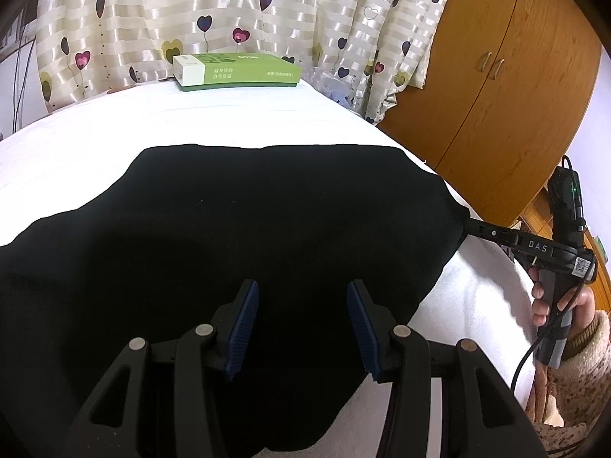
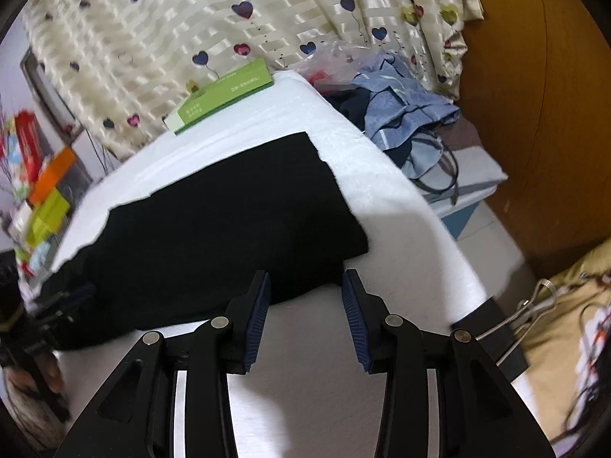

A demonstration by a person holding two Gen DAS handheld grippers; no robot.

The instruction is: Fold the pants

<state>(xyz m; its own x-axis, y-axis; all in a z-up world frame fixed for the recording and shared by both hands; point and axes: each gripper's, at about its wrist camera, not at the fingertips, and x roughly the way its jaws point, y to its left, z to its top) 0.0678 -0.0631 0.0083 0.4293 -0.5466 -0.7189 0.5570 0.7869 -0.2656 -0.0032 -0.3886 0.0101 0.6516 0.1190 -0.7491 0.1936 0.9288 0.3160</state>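
Presently on the table: one pair of black fabric pants, lying flat across a white cloth-covered tabletop, reaching close to its right-hand edge.

Left gripper: black frame, blue ribbed pads, jaws spread wide with nothing between them, poised over the near part of the pants.

Right gripper: same make, jaws likewise wide apart and empty, positioned at the near right corner of the pants, over the garment's edge and bare white cloth. In the left wrist view its tip reaches the right edge of the pants; whether it touches the fabric cannot be told. A person's hand in a speckled fleece sleeve grips its handle.

Far end of table: one flat green and white cardboard box.

Backdrop: cream striped curtain with heart motifs; orange-brown wooden wardrobe.

Beside the table, right: heap of blue clothing.
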